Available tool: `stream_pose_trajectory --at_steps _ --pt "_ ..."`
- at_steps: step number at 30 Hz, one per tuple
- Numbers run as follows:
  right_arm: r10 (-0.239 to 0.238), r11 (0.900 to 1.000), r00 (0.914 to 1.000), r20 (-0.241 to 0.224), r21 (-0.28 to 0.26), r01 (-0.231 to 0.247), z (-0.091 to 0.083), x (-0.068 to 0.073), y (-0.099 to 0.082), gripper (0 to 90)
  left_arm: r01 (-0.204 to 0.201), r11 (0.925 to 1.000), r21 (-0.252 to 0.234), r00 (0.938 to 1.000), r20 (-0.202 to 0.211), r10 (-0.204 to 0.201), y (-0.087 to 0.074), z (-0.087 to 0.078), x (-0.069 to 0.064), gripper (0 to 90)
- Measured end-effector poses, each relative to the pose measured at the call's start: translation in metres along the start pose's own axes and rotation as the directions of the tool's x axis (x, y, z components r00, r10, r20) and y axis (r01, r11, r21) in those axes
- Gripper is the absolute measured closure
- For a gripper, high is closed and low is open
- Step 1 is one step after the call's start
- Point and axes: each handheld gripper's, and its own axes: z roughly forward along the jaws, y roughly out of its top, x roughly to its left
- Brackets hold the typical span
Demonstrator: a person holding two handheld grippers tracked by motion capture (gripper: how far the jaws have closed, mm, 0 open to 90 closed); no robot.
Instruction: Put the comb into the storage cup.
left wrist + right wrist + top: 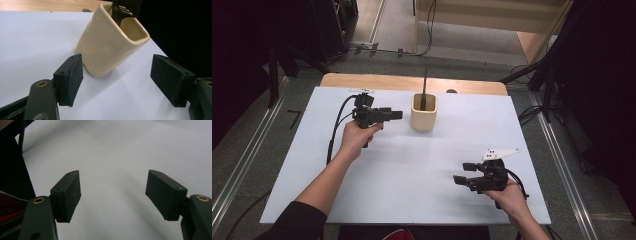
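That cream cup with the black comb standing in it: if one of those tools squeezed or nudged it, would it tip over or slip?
The cup looks glazed and glossy, so it may be slippery between the pads and probably breakable. Its squarish, flat-sided body should not roll. The comb stands tall above the rim, so a hard push near the top might tip things. The left tool is open, facing it.

Cream square cup [424,113] upright near desk's far edge, centre; black comb [425,88] standing inside, teeth up.

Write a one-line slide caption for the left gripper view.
Open left gripper faces a cream cup holding a black comb on the white table.
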Motion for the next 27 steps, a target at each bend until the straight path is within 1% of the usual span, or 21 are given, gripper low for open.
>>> stream_pose_trajectory --at_steps 3,9,10,14,15,17,19,21,23,27 --pt "0.001 1.0 1.0 0.0 -0.001 -0.001 0.0 -0.001 0.0 26.3 -0.003 0.9999 0.013 1.0 -0.005 0.003 -0.004 -0.001 -0.001 27.2" --pt "0.003 1.0 1.0 0.0 -0.002 -0.003 -0.001 -0.001 0.0 26.3 -0.002 0.9996 0.028 1.0 0.007 0.002 -0.011 -0.008 -0.004 27.2" --pt "0.003 1.0 1.0 0.0 -0.003 -0.003 -0.001 -0.001 0.0 26.3 -0.009 0.9994 0.035 1.0 0.0 0.009 -0.013 -0.01 -0.005 27.2" --pt "0.004 1.0 1.0 0.0 -0.002 -0.004 -0.001 -0.001 0.0 26.3 -0.007 0.9989 0.047 0.9999 0.01 0.007 -0.019 -0.015 -0.006 27.2" --pt "0.004 1.0 1.0 0.0 0.0 -0.004 -0.001 -0.001 0.0 26.3 -0.012 0.9986 0.052 0.9999 0.012 0.011 -0.02 -0.016 -0.006 27.2" --pt "0.005 1.0 1.0 0.001 0.0 -0.005 -0.001 -0.001 0.0 26.3 -0.007 0.9985 0.054 0.9999 0.015 0.006 -0.023 -0.017 -0.007 27.2" --pt "0.006 1.0 1.0 0.002 -0.002 -0.006 -0.001 -0.001 0.0 26.3 -0.016 0.9977 0.065 0.9997 0.018 0.015 -0.025 -0.019 -0.008 27.2" --pt "0.006 1.0 1.0 0.002 -0.002 -0.006 -0.001 -0.001 0.0 26.3 -0.018 0.9969 0.077 0.9998 0.008 0.018 -0.028 -0.021 -0.009 27.2" --pt "0.006 1.0 1.0 0.001 0.0 -0.006 -0.001 -0.001 0.0 26.3 -0.024 0.9958 0.088 0.9997 0.007 0.023 -0.031 -0.023 -0.009 27.2" --pt "0.007 1.0 1.0 0.004 -0.002 -0.007 -0.001 -0.002 0.0 26.3 -0.028 0.9947 0.099 0.9995 0.015 0.026 -0.038 -0.028 -0.013 27.2"
